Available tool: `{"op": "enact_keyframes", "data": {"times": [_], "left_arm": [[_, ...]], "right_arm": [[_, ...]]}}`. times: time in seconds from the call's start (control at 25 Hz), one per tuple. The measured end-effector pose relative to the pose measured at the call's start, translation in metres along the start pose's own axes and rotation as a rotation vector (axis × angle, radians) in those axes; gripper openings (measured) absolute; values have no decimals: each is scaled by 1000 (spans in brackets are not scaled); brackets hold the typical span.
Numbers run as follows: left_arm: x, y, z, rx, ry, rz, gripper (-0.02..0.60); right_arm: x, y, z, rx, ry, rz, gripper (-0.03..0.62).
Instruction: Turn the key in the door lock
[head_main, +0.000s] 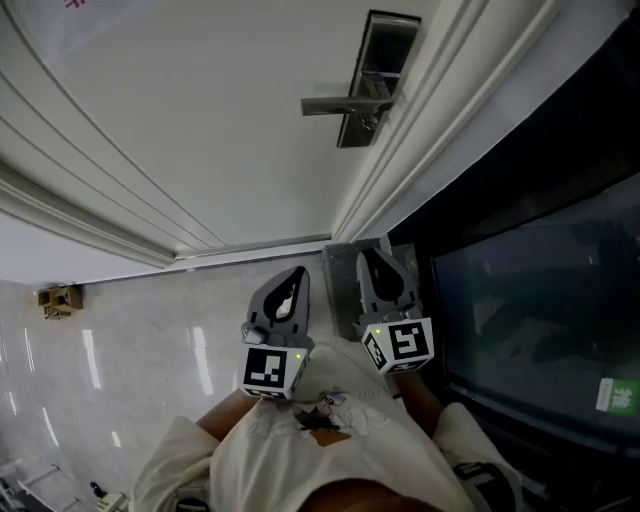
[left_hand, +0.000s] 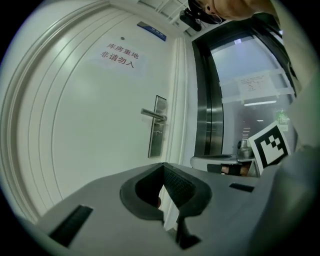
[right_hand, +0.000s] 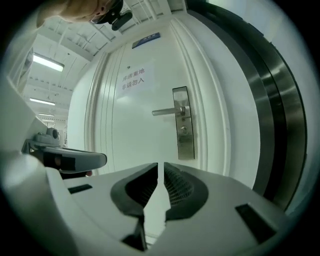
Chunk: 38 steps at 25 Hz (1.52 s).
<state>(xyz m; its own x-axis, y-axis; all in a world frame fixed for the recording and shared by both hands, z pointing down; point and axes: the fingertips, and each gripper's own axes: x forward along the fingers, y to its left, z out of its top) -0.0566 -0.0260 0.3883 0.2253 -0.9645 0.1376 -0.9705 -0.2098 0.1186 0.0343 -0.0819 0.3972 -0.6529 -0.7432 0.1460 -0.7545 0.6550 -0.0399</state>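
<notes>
The white door (head_main: 200, 120) carries a steel lock plate (head_main: 375, 75) with a lever handle (head_main: 335, 104). In the right gripper view, a small round lock cylinder (right_hand: 183, 131) sits on the plate (right_hand: 184, 125) under the lever (right_hand: 167, 111); a key is too small to make out. Both grippers are held close to the person's body, well short of the door. My left gripper (head_main: 292, 285) has its tips (left_hand: 163, 166) touching and nothing between them. My right gripper (head_main: 372, 262) shows a thin slit between its tips (right_hand: 160, 165), also with nothing in it.
A dark glass panel (head_main: 540, 290) in a black and steel frame stands right of the door. A paper notice (right_hand: 133, 79) is stuck on the door above the handle. A small brown object (head_main: 58, 298) lies on the pale marble floor (head_main: 130, 350) at the left.
</notes>
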Motion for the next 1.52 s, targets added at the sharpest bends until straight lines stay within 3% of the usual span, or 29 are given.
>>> {"op": "enact_keyframes", "data": {"times": [0.12,0.32,0.44,1.0,1.16,1.52], "left_arm": [[26,24,11,0,-3,-18,6],[53,37,26,-40,12,-25,6],[64,42,25,-45,15,-14,6],[93,43,21,-54,25,-24,6],[93,46,21,-58,34,-9,6],[97,52,20,-78,24,2,6]], "right_arm": [[39,-10,18,-36,-22,-19,54],[75,-27,41,0,-43,-48,58],[89,-37,50,-65,-55,-76,78],[134,-68,79,-531,39,-174,140],[141,-75,92,-726,35,-218,146],[164,-72,91,-1044,76,-233,144]]}}
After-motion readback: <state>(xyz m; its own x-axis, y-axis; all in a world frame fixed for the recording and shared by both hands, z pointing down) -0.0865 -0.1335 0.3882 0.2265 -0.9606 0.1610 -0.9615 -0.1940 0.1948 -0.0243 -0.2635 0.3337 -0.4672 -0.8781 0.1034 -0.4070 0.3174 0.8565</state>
